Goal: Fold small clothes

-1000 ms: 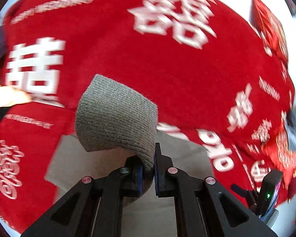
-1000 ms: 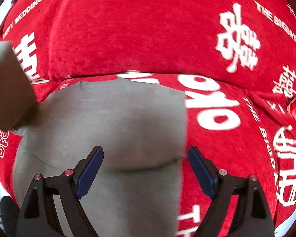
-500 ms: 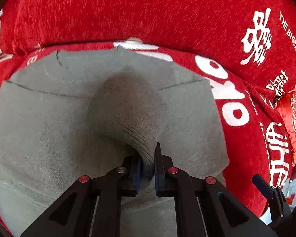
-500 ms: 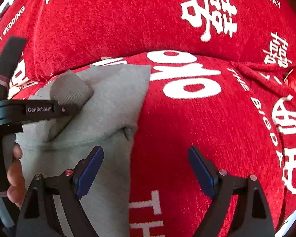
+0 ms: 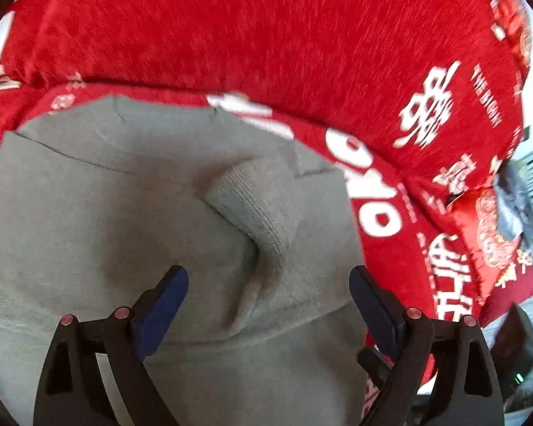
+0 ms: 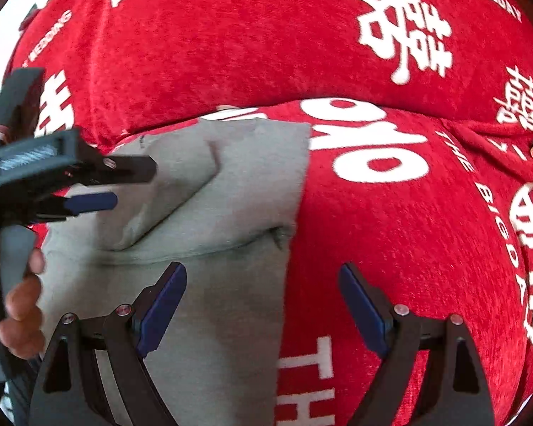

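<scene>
**Sleeve dropped across the chest, both claws free**

Folded inward since the earlier frames, the ribbed cuff (image 5: 263, 213) of the grey sweater (image 5: 89, 213) now lies on the garment's body instead of hanging pinched in the left claw (image 5: 268, 305). That claw's jaws have just been opening; they stand wide apart with nothing pressed between the pads, the cuff resting just ahead of them and slightly right of centre in the left wrist view. The right claw (image 6: 263, 305) is likewise spread and holds nothing; it hovers over the sweater's right edge, one finger above grey knit, the other above the red cover (image 6: 408, 230).

The sweater lies flat on that red cover, which is printed with white characters and lettering, in front of a matching cushion (image 5: 266, 35). The folded sleeve runs diagonally from the lower left edge up toward the collar in the right wrist view. Its cuff end lies beside the tip of the left claw (image 6: 99, 184), so the left hand (image 6: 21, 305) is nearer to it. The right claw is nearer the garment's straight right side, which runs away from it toward the cushion.

The knit looks soft and thick, mostly smooth, with a shallow crease across the middle. My guess is the right side gets folded next.
</scene>
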Motion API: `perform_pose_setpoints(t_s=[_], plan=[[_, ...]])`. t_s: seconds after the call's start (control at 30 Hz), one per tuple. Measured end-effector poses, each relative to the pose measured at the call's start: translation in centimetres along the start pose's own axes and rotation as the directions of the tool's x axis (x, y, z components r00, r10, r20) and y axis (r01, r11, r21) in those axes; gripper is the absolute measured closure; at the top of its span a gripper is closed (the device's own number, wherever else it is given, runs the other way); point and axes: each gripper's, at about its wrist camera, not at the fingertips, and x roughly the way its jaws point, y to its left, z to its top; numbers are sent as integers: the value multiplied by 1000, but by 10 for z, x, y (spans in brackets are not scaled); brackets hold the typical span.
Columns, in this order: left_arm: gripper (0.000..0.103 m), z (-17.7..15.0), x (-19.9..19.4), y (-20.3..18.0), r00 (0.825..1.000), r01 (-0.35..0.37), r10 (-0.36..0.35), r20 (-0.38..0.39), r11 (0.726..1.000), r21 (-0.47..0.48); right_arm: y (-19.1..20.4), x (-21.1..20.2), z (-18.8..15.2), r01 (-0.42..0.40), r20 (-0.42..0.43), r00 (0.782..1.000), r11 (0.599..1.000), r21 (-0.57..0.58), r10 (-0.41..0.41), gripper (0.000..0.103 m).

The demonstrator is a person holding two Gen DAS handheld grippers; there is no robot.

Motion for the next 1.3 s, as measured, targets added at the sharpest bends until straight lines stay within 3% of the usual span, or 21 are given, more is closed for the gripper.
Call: perform_pose_setpoints(t_s=[0.07,0.17,0.3,0.37,0.43,0.47,0.5,0.53,0.57,0.6,0.73,0.77,0.8,0.83,0.87,0.93,1.0,1.13,1.23,1.3], plan=[[11,2,-22,16,998,8,-8,54,1000,-8,6,0,4,-5,9,1000,1000,-17,5,13],[11,8,-40,51,990,-82,88,113,995,-57,19,8,20,-24,19,1000,1000,-6,24,13],[11,8,-46,115,976,-167,191,101,963,-211,55,33,54,-50,-2,999,999,4,50,13],[11,4,-40,135,975,-186,211,76,949,-254,77,53,65,-27,-29,999,999,-31,26,13],[11,-4,-33,150,974,-205,223,41,944,-259,100,84,75,44,-73,996,995,-94,-51,14],[11,-7,-31,152,974,-206,222,42,949,-238,105,94,77,80,-83,992,990,-114,-90,22],[11,-10,-31,149,972,-211,227,56,956,-203,105,102,77,108,-94,988,986,-128,-121,49],[11,-13,-31,144,969,-228,239,59,962,-151,97,111,77,139,-128,980,983,-120,-154,62],[11,-16,-30,140,967,-241,249,58,964,-117,87,111,76,121,-141,981,990,-75,-130,65],[11,-19,-28,136,963,-258,263,61,963,-71,66,103,73,59,-127,990,998,27,-55,65],[11,-30,-25,123,947,-317,313,70,947,50,3,69,54,46,-86,996,986,163,-32,60],[11,-32,-28,122,948,-312,307,81,948,65,-8,60,49,62,-79,996,982,180,-48,55],[11,-32,-31,122,949,-310,304,82,948,70,-18,51,44,120,-84,991,975,186,-106,38],[11,-33,-35,120,951,-303,296,90,950,74,-24,45,41,161,-84,985,969,187,-148,32],[11,-33,-40,117,952,-296,289,101,952,73,-31,34,37,199,-64,980,961,193,-190,30],[11,-27,-46,113,955,-282,273,120,957,65,-35,17,34,201,-37,980,957,208,-197,30],[11,-20,-46,110,958,-269,261,119,961,59,-26,11,39,185,-18,983,963,195,-185,30],[11,-7,-23,94,969,-243,239,64,967,79,38,25,53,106,-17,994,993,47,-105,30],[11,-13,-4,99,942,-334,333,31,935,117,87,53,47,59,-82,994,991,-123,-69,30],[11,-23,-8,109,934,-358,351,68,921,155,95,76,35,107,-135,981,972,-209,-137,30]])
